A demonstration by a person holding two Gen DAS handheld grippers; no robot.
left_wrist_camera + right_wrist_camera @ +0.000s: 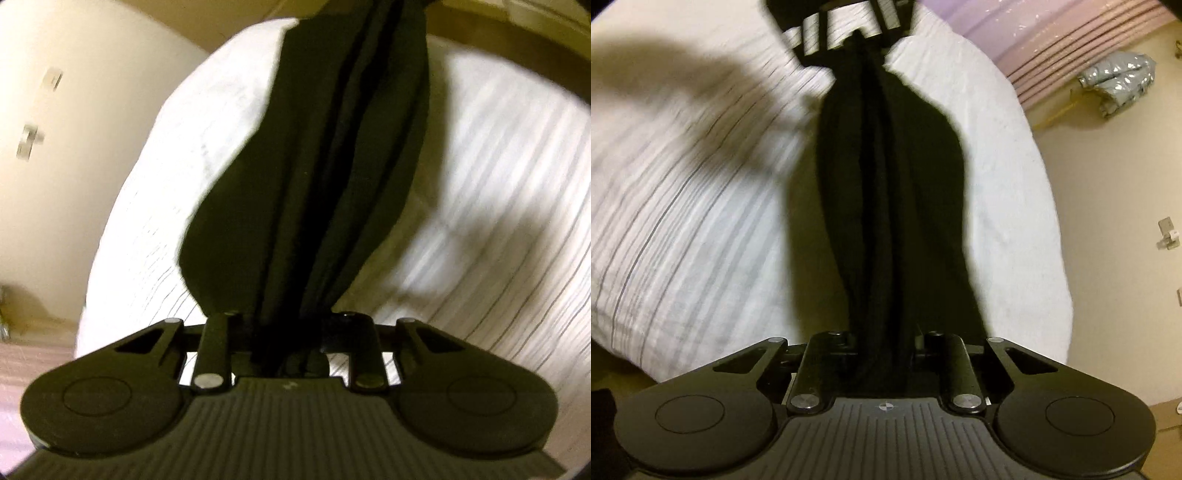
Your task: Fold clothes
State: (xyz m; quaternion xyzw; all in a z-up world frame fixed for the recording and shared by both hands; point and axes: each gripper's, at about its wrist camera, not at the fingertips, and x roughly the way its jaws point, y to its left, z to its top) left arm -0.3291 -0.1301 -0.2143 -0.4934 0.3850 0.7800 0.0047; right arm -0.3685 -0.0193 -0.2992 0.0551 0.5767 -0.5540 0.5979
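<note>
Left gripper point(284, 332): jaws clamped on the black fabric garment point(332, 166)
Right gripper point(884, 339): jaws clamped on its other end
Garment: stretched taut above white striped bed point(683, 203)

We can read no text, label, brand or number in either wrist view; motion blur smears the surfaces, and the small wall fittings show no letters that we can make out.

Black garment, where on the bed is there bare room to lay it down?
Bare striped bedding lies on one side of the black garment and plain white cover on the other. The middle is taken: the garment stretches between both tools.
</note>
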